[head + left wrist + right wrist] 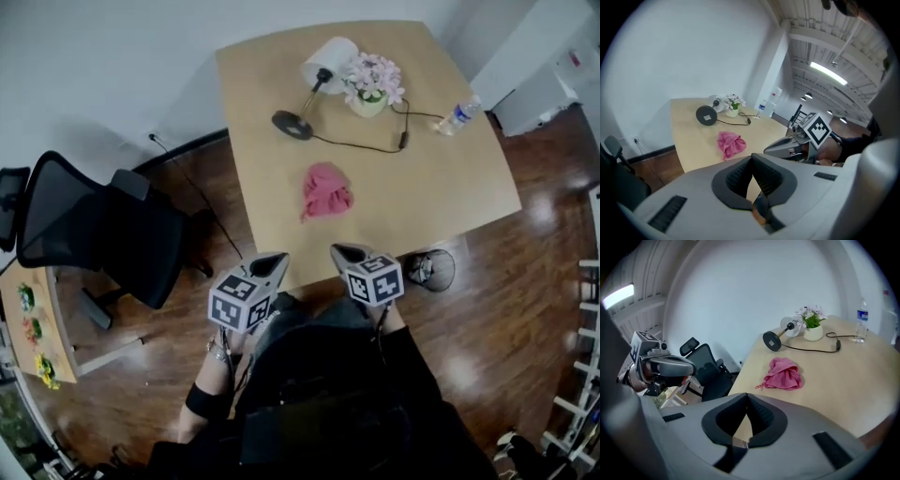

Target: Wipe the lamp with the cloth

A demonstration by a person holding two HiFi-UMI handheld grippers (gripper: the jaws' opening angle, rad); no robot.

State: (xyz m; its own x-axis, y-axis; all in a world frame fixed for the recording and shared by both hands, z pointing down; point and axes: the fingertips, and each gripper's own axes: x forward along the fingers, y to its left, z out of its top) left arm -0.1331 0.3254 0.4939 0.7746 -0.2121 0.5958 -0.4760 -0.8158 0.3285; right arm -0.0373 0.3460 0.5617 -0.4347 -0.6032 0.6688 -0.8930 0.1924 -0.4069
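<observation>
Currently both grippers sit at the near edge of the pale wooden table (441,187), side by side and pointing forward and down. Left gripper (277,258): jaws closed pad to pad, nothing between them, as its own view confirms (751,157). Right gripper (339,249): jaws likewise closed and empty (746,395). The crumpled pink cloth (325,190) lies in a heap on the table ahead of my fingertips, roughly on the line between the two grippers and well apart from both; no contact with either. It shows just above the closed jaws in the left gripper view (730,143) and in the right gripper view (783,374). The desk lamp with black round base and white shade (309,94) is beyond the cloth, near the far side of the table, its base disc turned toward me (776,340). Beside the shade stands a small pot of pale pink flowers (370,82).
</observation>
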